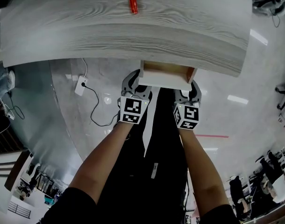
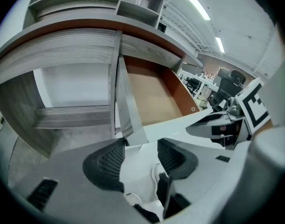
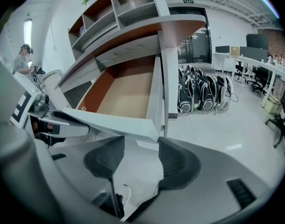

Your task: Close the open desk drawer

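nearest the person, the grey left gripper (image 2: pixel 140 149) with its black-and-white marker cube and the matching right gripper (image 3: pixel 141 148) are held side by side, both angled downward toward the front of the open desk drawer (image 1: pixel 162 80), a shallow box with a white front panel and a tan board bottom. the left gripper's black ribbed jaws stand spread, with the left corner of the drawer's front panel just at their tips and no pad pressing on it. the right gripper's jaws are spread wide too, with the panel's right corner over the gap between them and nothing pinched. the drawer sticks out from under the front edge of the light grey wood-grain desk (image 1: pixel 133 36), its inside showing bare. further back on the desk top lies a red pen (image 1: pixel 132 1). on the glossy grey floor to the left sits a white power strip (image 1: pixel 81 85) with a black cable (image 1: pixel 98 113) running from it. beyond the desk, a row of black and white backpacks (image 3: pixel 205 94) stands on the floor.
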